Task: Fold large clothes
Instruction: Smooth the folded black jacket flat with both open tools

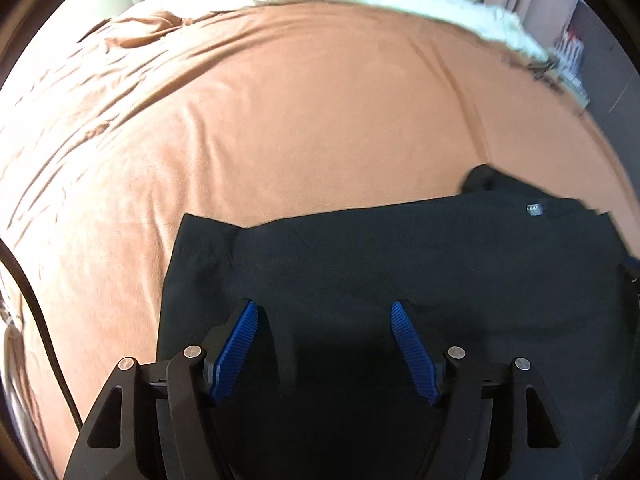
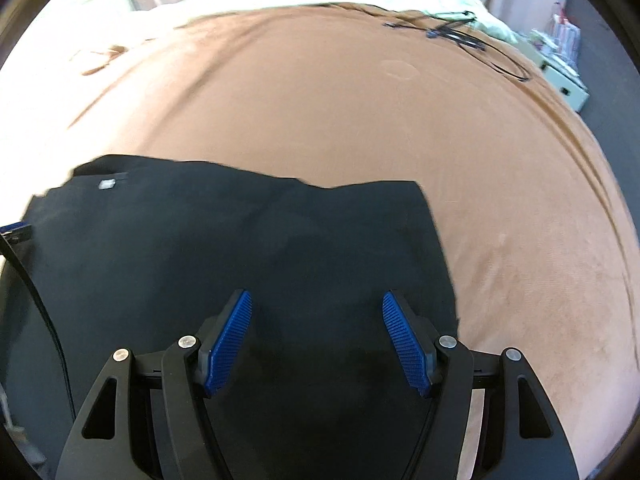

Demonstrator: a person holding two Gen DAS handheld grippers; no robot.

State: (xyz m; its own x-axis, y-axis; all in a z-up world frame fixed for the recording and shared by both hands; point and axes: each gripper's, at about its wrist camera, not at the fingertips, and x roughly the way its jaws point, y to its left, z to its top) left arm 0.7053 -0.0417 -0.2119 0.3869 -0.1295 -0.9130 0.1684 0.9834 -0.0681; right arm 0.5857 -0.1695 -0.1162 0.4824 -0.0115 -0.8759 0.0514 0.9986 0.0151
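While both grippers gape, black garment [image 1: 400, 248] lies folded (orange bedspread [image 1: 280, 120]) — flat.

Orange-sheeted bed [image 1: 280, 120] — black garment [image 1: 400, 248], cables [image 2: 472, 40]

No writing can be read in either view. The black garment [image 1: 400, 264] carries a small pale tag [image 1: 535, 209] near its far edge, at about one o'clock in the left wrist view and at about ten o'clock [image 2: 107, 184] in the right wrist view; faint dark marks show on it, too blurred to make out. Packages [image 2: 566, 38] stand beyond the bed at about two o'clock in the right wrist view, and their print is too small to read.
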